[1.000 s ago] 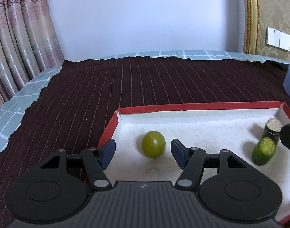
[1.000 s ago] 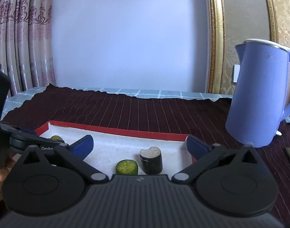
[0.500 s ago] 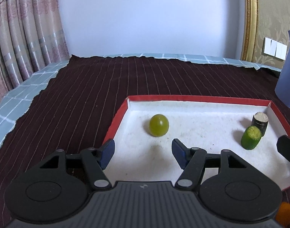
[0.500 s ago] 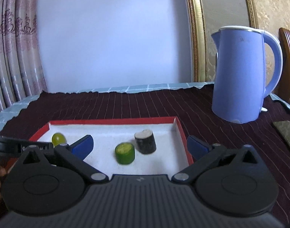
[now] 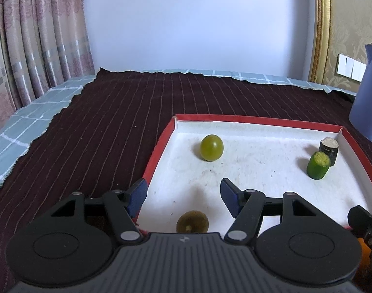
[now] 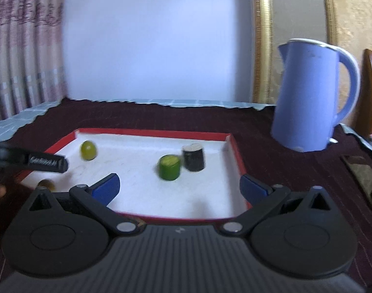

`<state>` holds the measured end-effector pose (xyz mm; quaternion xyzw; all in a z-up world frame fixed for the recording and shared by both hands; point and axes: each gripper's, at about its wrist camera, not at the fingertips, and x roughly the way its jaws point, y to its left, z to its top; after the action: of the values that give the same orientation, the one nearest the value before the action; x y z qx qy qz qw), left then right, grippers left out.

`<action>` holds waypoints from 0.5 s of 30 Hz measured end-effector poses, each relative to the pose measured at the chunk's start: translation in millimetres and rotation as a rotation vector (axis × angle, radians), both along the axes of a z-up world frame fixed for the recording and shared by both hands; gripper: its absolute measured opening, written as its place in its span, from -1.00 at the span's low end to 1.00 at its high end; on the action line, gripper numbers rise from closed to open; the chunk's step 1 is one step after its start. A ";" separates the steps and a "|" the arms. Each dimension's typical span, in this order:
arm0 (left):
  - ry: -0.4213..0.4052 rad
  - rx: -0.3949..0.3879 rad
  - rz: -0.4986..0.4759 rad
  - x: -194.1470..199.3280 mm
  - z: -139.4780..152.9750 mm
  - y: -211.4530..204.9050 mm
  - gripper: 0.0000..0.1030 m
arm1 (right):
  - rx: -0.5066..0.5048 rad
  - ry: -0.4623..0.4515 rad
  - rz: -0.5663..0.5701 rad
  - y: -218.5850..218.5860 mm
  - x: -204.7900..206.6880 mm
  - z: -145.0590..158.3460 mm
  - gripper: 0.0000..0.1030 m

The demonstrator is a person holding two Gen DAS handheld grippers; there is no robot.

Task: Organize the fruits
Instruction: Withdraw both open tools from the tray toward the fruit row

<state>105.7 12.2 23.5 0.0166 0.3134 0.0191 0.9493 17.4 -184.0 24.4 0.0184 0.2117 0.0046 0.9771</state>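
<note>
A red-rimmed white tray (image 5: 161, 144) (image 6: 234, 146) lies on the dark striped cloth. In it are a round green fruit (image 5: 211, 147) (image 6: 88, 150), a green cut cylinder (image 5: 318, 165) (image 6: 169, 167), a dark cut cylinder (image 5: 328, 148) (image 6: 193, 158) and a brown kiwi (image 5: 192, 222) (image 6: 46, 184) near the front left corner. My left gripper (image 5: 183, 196) is open and empty over the tray's front left, just above the kiwi. My right gripper (image 6: 179, 186) is open and empty over the tray's front edge.
A blue kettle (image 6: 310, 95) (image 5: 367, 97) stands right of the tray. An orange object (image 5: 364, 254) shows at the left wrist view's lower right edge. A dark flat object (image 6: 361, 178) lies at far right. Curtains (image 5: 34, 44) hang on the left.
Both grippers have pulled back and up from the tray. The kiwi has come into view under the left gripper. The right view is blurred with motion.
</note>
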 end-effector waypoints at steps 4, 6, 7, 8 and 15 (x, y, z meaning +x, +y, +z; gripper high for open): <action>-0.005 0.002 0.000 -9.2 -0.7 0.1 0.28 | 0.008 -0.026 -0.021 -6.0 -8.3 -1.5 1.00; -0.002 -0.002 -0.002 -11.7 -0.7 -0.5 0.28 | 0.030 -0.031 -0.026 -11.8 -12.2 -1.8 1.00; -0.002 -0.002 0.000 -13.5 -0.7 -0.9 0.31 | 0.054 -0.037 -0.029 -15.9 -15.5 -2.0 1.00; -0.002 -0.003 0.000 -15.3 -0.4 -0.8 0.49 | 0.079 -0.041 -0.033 -19.6 -17.5 -2.6 1.00; -0.074 0.041 0.000 -37.3 5.0 -5.3 0.75 | 0.071 -0.058 -0.063 -23.9 -28.9 -6.7 1.00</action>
<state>68.4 6.9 28.5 0.0355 0.2777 0.0260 0.9596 -11.6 -207.9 17.7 0.0593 0.1822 -0.0180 0.9813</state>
